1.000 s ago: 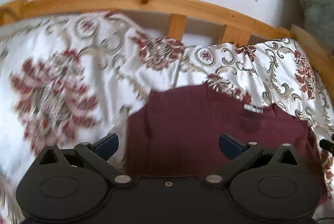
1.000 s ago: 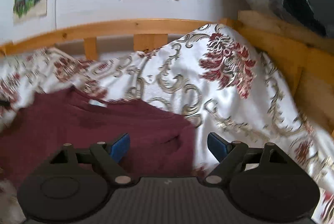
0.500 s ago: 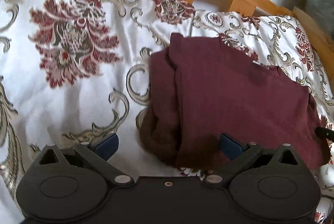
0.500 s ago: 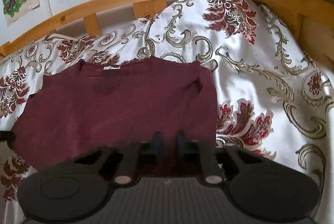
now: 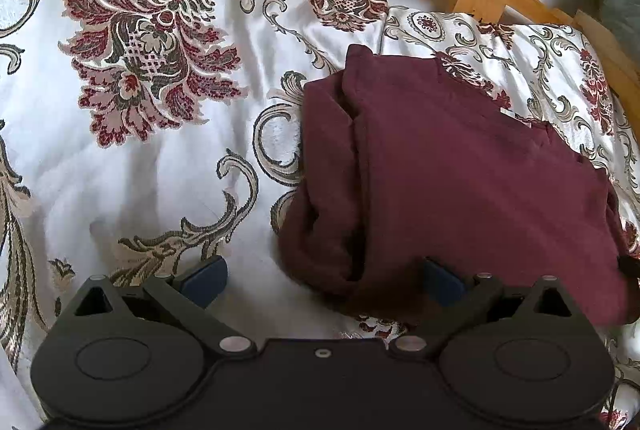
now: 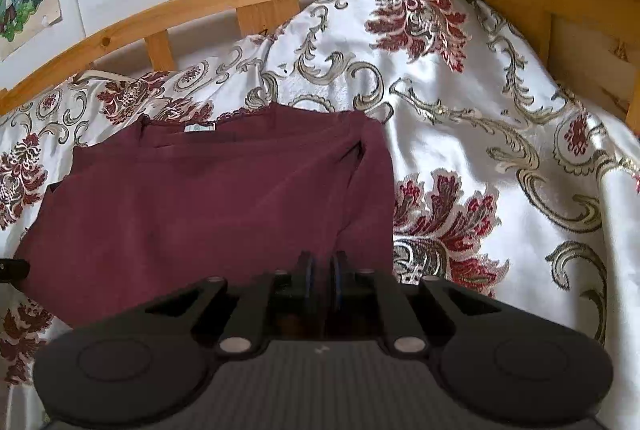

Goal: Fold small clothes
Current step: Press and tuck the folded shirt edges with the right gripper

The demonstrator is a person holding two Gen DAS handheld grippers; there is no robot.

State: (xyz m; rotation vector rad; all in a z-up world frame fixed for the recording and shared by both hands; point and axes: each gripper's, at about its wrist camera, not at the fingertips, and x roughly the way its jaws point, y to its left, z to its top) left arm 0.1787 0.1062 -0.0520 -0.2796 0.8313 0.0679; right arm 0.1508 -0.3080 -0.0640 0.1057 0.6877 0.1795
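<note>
Right claw [image 6: 322, 270] apparently pinches maroon garment [image 6: 208, 205] hem

shirt [image 5: 460, 181] – matt maroon cloth | bedspread [image 5: 140, 169] – glossy satin | bed rail [image 6: 192, 5] – smooth wood

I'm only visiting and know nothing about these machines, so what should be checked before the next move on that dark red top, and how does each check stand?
1. Right claw grips the near hem of the maroon top: ok, its fingers are pinched together on the cloth.
2. Left claw ready to grab: ok, wide open.
3. Left claw has hold of the bunched left sleeve: not ok, it holds nothing.
4. Top lies flat: not ok, the left side is crumpled.
5. Neck label at the far edge: ok.
6. Layers caught in the right claw: cannot tell.
</note>
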